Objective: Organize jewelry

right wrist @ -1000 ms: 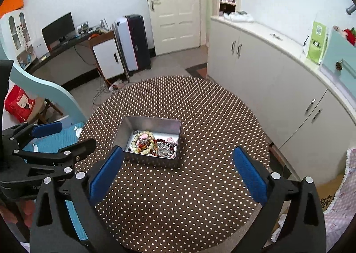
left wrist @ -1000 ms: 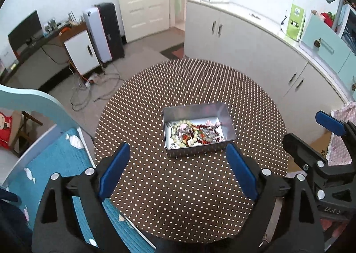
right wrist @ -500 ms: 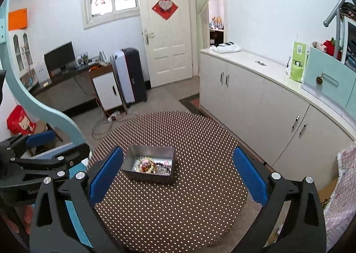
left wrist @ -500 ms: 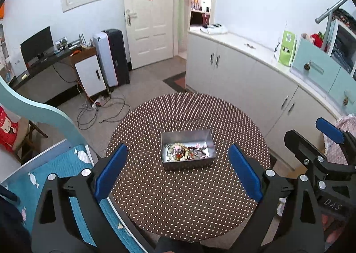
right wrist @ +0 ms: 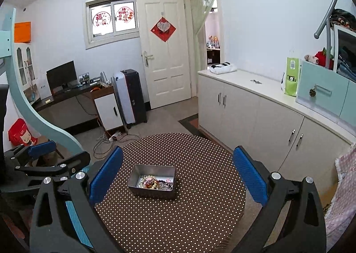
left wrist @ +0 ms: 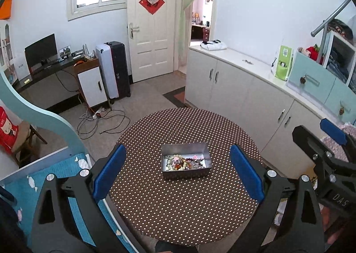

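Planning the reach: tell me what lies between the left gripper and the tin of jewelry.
Only bare dotted tablecloth lies between the left gripper and the tin, seen in the left wrist view.

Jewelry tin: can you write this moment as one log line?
tin: on dotted table, open top | jewelry: all inside tin | left tongs: open, empty | right tongs: open, empty

left claw (left wrist: 176, 171): jaws wide apart, empty, tilted down | right claw (right wrist: 176, 175): same
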`<state>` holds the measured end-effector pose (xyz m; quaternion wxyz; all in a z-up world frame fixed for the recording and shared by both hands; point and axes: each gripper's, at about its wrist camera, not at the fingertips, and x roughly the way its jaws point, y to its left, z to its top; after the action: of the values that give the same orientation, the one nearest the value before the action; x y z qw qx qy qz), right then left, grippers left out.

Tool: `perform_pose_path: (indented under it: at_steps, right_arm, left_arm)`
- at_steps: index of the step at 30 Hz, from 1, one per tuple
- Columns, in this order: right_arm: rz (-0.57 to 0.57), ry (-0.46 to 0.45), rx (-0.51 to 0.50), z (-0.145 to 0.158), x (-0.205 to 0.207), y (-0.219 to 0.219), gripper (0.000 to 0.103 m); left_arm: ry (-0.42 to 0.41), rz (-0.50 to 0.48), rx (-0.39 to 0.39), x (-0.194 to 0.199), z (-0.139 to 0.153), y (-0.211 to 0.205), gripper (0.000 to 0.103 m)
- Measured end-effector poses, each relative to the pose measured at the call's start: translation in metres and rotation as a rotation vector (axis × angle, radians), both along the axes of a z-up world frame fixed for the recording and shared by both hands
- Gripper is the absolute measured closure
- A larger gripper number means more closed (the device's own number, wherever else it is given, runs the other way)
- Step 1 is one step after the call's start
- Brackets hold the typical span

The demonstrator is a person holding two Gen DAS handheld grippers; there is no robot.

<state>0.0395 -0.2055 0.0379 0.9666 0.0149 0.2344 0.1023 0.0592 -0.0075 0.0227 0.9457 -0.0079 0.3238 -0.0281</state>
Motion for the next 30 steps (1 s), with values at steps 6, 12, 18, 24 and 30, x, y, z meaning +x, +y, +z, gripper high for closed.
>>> perform_pose_path:
  at_steps: [6, 12, 18, 24, 30]
  right_arm:
    - [-0.005, -0.013, -0.001, -0.001, -0.006, -0.001, 0.007]
    - [-0.004, -0.015, -0.008, -0.002, -0.009, 0.000, 0.007]
    - [-0.008, -0.015, -0.007, -0.003, -0.011, 0.001, 0.007]
    - [-0.010, -0.019, -0.002, -0.003, -0.012, 0.000, 0.007]
    - [-0.013, -0.012, 0.005, -0.004, -0.011, -0.002, 0.007]
  left_arm:
    - [-0.024, -0.009, 0.000, -0.007, 0.004, -0.003, 0.009]
    - [-0.021, -0.001, -0.014, -0.009, 0.003, -0.001, 0.009]
    - [-0.019, 0.002, -0.016, -0.011, 0.004, -0.001, 0.009]
    - [-0.020, 0.004, -0.011, -0.010, 0.003, -0.001, 0.009]
    - [-0.018, 0.007, -0.009, -0.011, 0.004, -0.001, 0.009]
